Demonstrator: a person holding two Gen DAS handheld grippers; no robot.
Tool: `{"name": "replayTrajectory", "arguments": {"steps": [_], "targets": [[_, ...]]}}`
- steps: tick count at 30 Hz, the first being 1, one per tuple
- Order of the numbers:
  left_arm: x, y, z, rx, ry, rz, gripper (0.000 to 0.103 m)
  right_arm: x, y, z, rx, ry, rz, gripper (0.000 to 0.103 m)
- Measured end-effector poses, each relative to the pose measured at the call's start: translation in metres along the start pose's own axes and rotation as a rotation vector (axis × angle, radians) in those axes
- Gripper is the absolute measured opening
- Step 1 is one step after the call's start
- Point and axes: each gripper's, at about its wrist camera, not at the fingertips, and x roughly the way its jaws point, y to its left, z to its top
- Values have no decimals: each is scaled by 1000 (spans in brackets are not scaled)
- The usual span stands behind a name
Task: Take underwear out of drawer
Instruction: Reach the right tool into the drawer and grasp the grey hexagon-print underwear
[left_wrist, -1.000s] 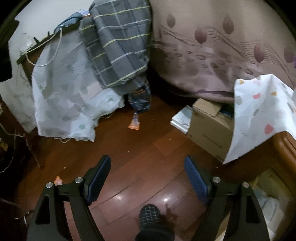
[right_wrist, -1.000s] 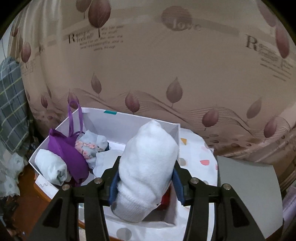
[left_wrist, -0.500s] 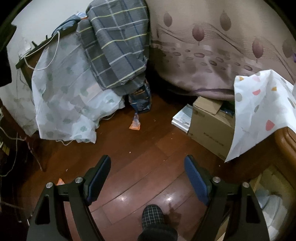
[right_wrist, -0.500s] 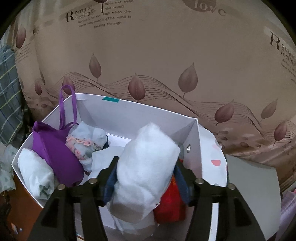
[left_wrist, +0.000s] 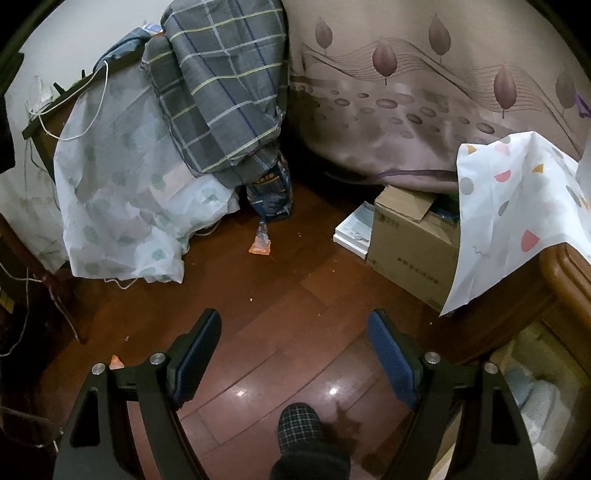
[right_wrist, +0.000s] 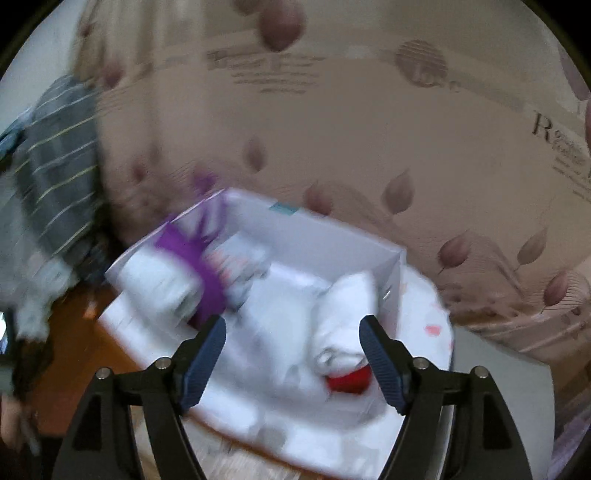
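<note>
Underwear, a rolled white bundle (right_wrist: 347, 310), lies in the white cardboard box (right_wrist: 317, 236); both grippers' fingers spread apart, empty. More pieces likely remain.

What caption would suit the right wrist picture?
Blurred mid-motion: open right tongs above a white box holding a white bundle and purple garment.

Cardboard box (left_wrist: 410, 247) on wood floor (left_wrist: 258, 295), nr plaid blanket (left_wrist: 221, 85).
</note>
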Motion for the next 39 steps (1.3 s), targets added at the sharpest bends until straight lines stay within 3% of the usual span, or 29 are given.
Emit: {"name": "replayTrajectory", "arguments": {"steps": [7, 14, 20, 31, 39], "targets": [[3, 6, -1, -26, 16, 4, 80, 2, 52, -85, -119, 106, 168, 77], [4, 11, -1, -37, 23, -3, 80, 68, 123, -149, -392, 249, 332, 77], [2, 9, -1, -36, 17, -12, 81, 130, 153, -174, -526, 291, 315, 77], [3, 1, 1, -13, 23, -29, 81, 194, 182, -212, -722, 302, 206, 77], [3, -3, 1, 4, 10, -20, 81, 224, 177, -219, -684, 336, 203, 77]]}}
